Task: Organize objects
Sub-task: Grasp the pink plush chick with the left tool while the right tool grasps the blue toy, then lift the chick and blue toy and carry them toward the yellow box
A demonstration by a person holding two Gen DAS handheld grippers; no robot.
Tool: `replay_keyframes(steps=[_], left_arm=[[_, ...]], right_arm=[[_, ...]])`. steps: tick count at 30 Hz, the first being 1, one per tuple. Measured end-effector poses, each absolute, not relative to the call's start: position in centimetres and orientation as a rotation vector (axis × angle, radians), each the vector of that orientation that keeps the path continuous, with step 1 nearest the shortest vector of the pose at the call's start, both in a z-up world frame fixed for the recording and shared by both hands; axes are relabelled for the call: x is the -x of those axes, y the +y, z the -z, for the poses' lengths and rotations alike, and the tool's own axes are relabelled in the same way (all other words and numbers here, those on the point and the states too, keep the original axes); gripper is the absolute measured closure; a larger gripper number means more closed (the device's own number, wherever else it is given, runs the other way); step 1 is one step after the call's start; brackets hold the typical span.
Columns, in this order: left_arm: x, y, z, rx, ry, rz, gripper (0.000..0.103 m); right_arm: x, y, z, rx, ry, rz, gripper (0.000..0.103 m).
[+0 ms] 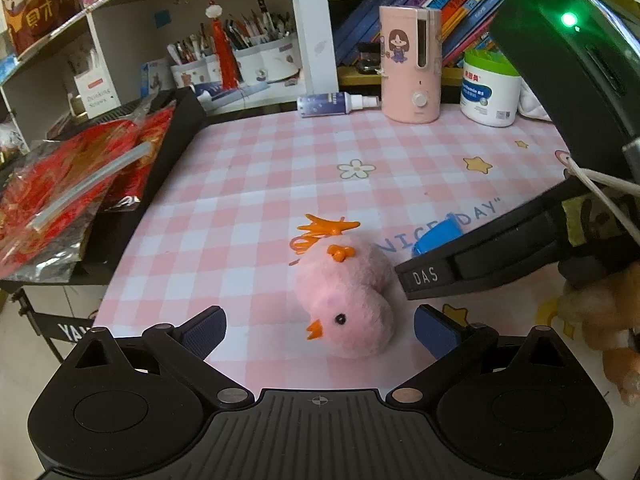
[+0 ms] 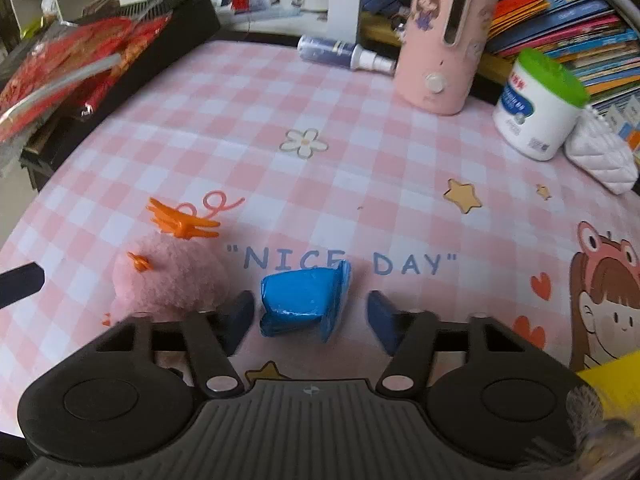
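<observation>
A pink plush chick [image 1: 346, 300] with orange feet lies on its side on the pink checked table mat [image 1: 280, 152]. My left gripper [image 1: 320, 330] is open, its fingers on either side of the chick's head. A small blue cup-shaped object [image 2: 304, 300] lies on its side on the mat near the "NICE DAY" print. My right gripper [image 2: 310, 314] is open around it, not touching. The chick also shows in the right wrist view [image 2: 168, 280], just left of the right gripper. The right gripper's arm shows in the left wrist view [image 1: 500, 256], with the blue object [image 1: 438, 236] behind it.
At the back stand a pink humidifier [image 1: 410, 64], a white jar with a green lid [image 1: 490, 88] and a lying spray bottle [image 1: 336, 104]. A black tray with red packets [image 1: 72, 184] is at the left. Shelves with books and pen cups stand behind. A white quilted pouch [image 2: 600, 152] lies at the right.
</observation>
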State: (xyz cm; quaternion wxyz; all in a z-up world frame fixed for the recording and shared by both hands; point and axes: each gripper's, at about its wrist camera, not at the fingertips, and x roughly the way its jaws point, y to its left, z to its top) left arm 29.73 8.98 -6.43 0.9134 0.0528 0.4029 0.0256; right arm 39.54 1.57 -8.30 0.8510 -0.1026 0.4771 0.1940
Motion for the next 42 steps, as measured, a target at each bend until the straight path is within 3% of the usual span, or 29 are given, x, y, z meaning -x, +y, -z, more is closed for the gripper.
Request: replay_keyframes(steps=[11,15,19,20,42], left_arm=[[-32.8,8.8,7.6,-0.031,0.839,-0.063,0.004],[-33.8,8.8,8.5,-0.022,0.873,-0.072,0.018],[-33.9,9.3,8.8,0.02,0.877,-0.068,0.044],[-33.9,9.3,8.7,0.014,0.876,-0.076,0.045],[-20.2,12.7,1.1,0.195,0.743,-0.079,0.046]], right_arm=[[-39.3,-1.4,5.2,0.089,0.863,-0.333,0.064],[-39.1,-2.5,4.5,0.059,0.859,-0.323,0.064],[-38.8,-3.1,4.5,0.033,0.881,-0.34,0.064],[-38.7,-3.2,4.5,0.029,0.882,-0.344,0.064],[-29.2,-3.5,1.9,0.075,0.858,-0.467,0.064]])
